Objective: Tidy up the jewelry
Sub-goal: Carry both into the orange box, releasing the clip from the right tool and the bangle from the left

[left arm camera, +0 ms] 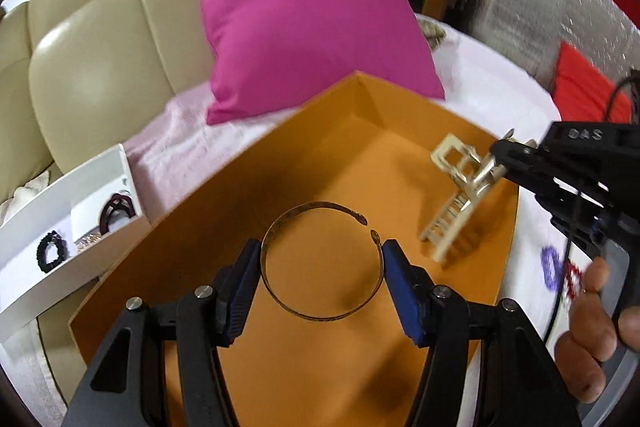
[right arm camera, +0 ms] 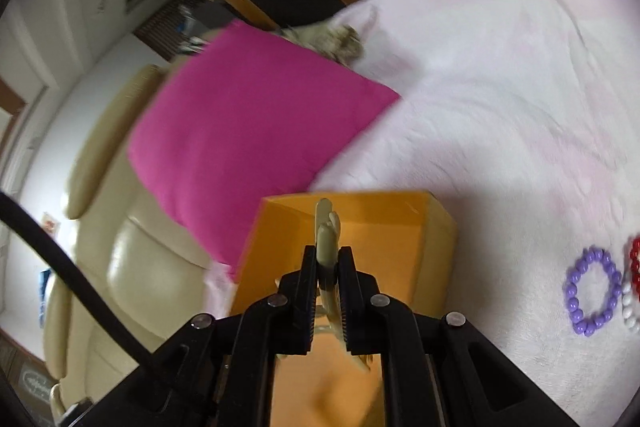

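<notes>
Over orange box (left arm camera: 280, 367), left gripper (left arm camera: 322, 263) jaws clasping bangle (left arm camera: 320, 259), right gripper (right arm camera: 328, 275) jaws pinching hair claw (left arm camera: 456, 183).

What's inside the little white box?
In the white box: a black scrunchie, a dark red hair tie and something small and gold. Its front wall hides the rest.

Red bead bracelet (right arm camera: 635, 259) cut off; blurred
</notes>
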`<state>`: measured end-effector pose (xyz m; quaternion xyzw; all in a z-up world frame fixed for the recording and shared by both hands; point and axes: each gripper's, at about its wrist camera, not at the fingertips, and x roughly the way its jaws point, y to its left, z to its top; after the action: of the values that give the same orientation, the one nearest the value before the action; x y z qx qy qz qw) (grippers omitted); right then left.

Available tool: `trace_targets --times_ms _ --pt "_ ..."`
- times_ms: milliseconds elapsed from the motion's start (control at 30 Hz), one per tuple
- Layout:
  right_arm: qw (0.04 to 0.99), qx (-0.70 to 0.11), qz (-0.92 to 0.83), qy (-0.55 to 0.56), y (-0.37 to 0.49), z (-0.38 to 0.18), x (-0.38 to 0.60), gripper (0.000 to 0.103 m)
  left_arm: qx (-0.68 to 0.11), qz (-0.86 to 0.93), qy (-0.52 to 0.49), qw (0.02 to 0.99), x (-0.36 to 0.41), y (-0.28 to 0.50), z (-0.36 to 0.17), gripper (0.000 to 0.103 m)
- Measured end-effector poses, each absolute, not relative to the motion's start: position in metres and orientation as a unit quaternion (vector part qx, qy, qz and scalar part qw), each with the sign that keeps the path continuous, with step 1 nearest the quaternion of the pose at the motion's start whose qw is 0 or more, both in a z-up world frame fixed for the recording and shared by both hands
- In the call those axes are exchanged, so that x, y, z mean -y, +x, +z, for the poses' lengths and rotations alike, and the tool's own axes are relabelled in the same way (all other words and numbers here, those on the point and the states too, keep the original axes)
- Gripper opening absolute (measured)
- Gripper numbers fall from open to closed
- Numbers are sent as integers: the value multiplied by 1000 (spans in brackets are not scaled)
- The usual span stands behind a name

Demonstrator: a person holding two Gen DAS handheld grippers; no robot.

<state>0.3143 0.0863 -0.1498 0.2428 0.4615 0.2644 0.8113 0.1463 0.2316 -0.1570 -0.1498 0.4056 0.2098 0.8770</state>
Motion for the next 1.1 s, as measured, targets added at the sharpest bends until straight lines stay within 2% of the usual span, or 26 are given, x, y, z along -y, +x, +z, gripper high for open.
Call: trace_targets --times_ms 167,333,767,1000,1067,1100 --pt "803 -486 247 242 318 -159 -73 19 -449 187 -143 862 -224 154 -173 62" --pt "801 -485 258 237 317 -159 -63 19 -483 145 -115 856 -209 159 -185 62" --pt "817 -502 232 164 289 -155 -70 18 -489 114 -72 862 -211 154 -189 65" --pt "812 -464 270 228 271 -137 -30 20 -436 135 -51 888 -204 149 -166 65" --pt "823 -443 273 228 263 -127 -3 27 -402 139 -48 904 -201 147 -154 65" --pt "832 -433 266 223 259 -121 17 36 -380 139 -46 913 -196 145 -145 65"
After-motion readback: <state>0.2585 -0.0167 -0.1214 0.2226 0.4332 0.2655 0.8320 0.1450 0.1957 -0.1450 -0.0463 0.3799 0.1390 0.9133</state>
